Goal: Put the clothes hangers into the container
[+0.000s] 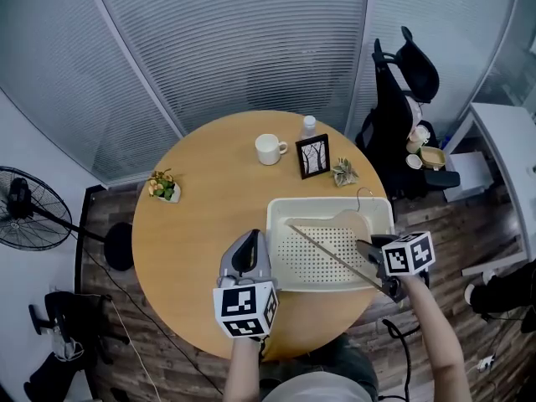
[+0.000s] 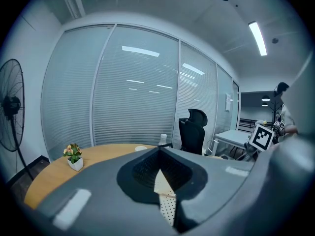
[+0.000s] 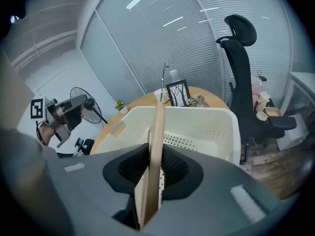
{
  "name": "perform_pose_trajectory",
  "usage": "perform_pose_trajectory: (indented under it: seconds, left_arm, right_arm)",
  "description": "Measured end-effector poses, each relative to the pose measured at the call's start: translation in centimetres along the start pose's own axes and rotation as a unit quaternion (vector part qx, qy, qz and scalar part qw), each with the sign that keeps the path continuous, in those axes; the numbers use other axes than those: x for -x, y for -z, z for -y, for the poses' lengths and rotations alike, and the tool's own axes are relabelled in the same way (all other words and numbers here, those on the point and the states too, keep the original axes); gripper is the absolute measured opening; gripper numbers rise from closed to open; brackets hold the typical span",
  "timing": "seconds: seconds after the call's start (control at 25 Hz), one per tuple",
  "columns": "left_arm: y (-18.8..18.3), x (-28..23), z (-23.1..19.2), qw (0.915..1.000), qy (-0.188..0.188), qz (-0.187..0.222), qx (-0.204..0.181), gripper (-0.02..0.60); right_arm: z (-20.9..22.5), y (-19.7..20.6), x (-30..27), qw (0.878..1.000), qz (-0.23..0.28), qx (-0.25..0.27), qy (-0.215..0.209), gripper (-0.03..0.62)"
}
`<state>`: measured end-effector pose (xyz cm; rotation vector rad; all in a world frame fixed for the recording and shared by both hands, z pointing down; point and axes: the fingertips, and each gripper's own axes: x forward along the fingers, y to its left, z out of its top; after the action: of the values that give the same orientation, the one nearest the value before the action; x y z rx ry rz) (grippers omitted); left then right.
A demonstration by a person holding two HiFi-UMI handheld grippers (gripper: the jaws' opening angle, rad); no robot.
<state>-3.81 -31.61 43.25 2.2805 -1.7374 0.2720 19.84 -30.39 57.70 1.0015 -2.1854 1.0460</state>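
A white perforated basket [image 1: 327,203] stands on the right half of the round wooden table [image 1: 201,224]. A wooden clothes hanger [image 1: 327,252] lies slanted inside it, with its metal hook [image 1: 362,193] at the far rim. My right gripper [image 1: 367,254] is at the basket's near right corner, shut on the hanger's end. The right gripper view shows the hanger [image 3: 158,132] standing on edge between the pads, over the basket [image 3: 197,111]. My left gripper [image 1: 253,239] sits at the basket's left rim with its jaws shut [image 2: 158,154]. A cream sliver of basket shows in the slit.
At the table's far side stand a white mug [image 1: 270,149], a bottle [image 1: 308,126], a black picture frame [image 1: 312,156] and a small succulent [image 1: 343,172]. A potted plant [image 1: 164,185] is at the left. An office chair [image 1: 402,82], a fan [image 1: 21,208] and a white desk [image 1: 502,141] surround the table.
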Motion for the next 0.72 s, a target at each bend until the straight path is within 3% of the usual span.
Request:
perform_pose_trajectory:
  seconds: [0.36, 0.72]
  left_arm:
    - [0.1, -0.1, -0.3, 1.0000, -0.004, -0.001, 0.001, 0.000]
    - [0.4, -0.1, -0.6, 1.0000, -0.005, -0.005, 0.004, 0.000]
  right_arm:
    - [2.3, 0.8, -1.1, 0.994, -0.041, 0.062, 0.085, 0.135]
    - [3.2, 1.4, -1.8, 0.972, -0.085, 0.144, 0.166, 0.172]
